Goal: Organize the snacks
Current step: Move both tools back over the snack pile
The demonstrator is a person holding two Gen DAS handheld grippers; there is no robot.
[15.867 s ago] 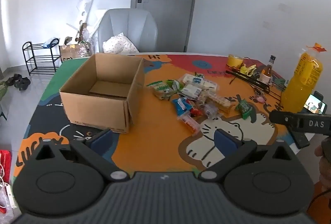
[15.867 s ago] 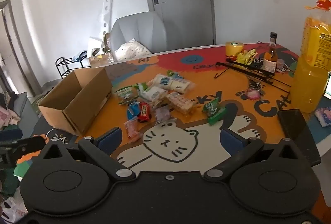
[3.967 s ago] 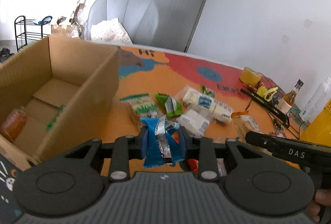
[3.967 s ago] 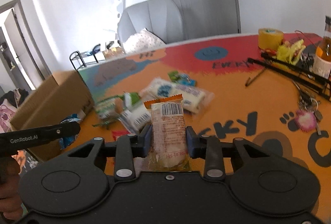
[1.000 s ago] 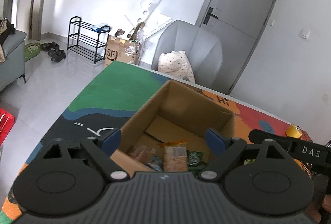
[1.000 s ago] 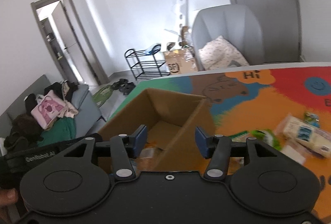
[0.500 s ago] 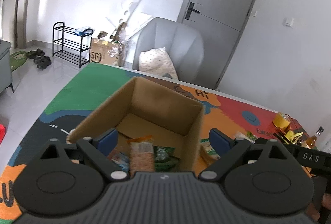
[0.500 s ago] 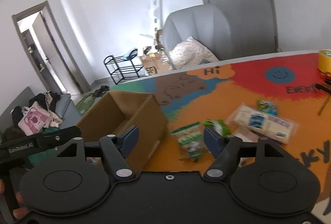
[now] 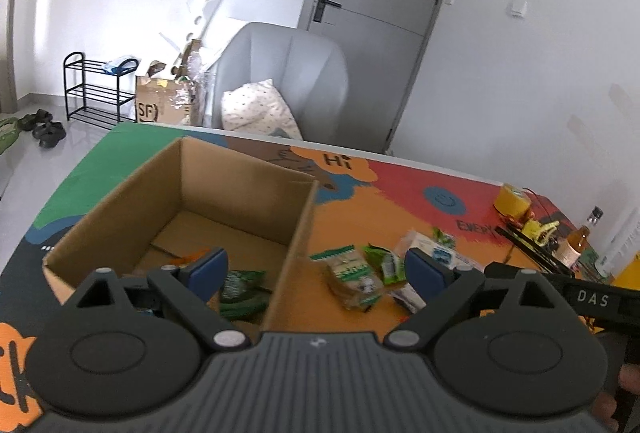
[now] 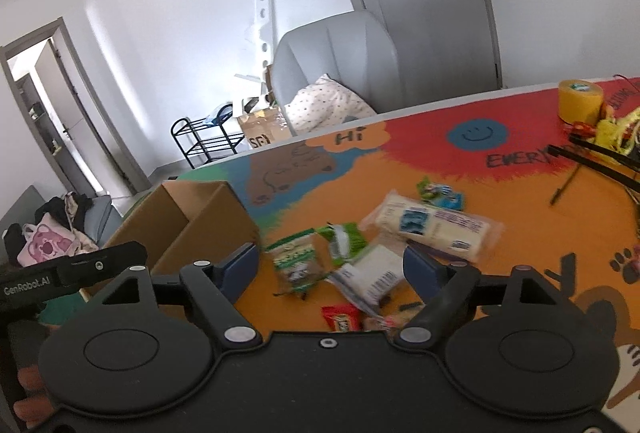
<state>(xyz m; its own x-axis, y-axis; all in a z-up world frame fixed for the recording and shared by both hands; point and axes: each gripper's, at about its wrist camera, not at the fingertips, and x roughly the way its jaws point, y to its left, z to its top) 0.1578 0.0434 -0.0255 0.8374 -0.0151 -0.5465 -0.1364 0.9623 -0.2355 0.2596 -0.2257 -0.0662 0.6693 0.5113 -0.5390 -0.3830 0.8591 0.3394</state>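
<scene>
An open cardboard box point(image 9: 240, 193) stands on the table's left; it also shows in the right wrist view point(image 10: 192, 217). A green snack packet point(image 9: 242, 293) lies inside it. My left gripper point(image 9: 316, 269) is open and empty, over the box's right wall. My right gripper point(image 10: 326, 265) is open and empty above loose snacks: a green-edged packet point(image 10: 296, 265), a white packet point(image 10: 372, 275), a long white pack point(image 10: 432, 225) and a red bar point(image 10: 342, 317). The green-edged packet shows in the left wrist view point(image 9: 348, 273).
A yellow tape roll point(image 10: 580, 101), black tongs point(image 10: 592, 161) and a small bottle point(image 9: 574, 243) sit at the table's right. A grey armchair point(image 9: 284, 81) stands behind the table. The left hand-held gripper point(image 10: 72, 273) shows at the right wrist view's left edge.
Both grippers have swung right, away from the box toward the loose snacks. Both stay open and empty. The snacks dropped earlier lie in the box.
</scene>
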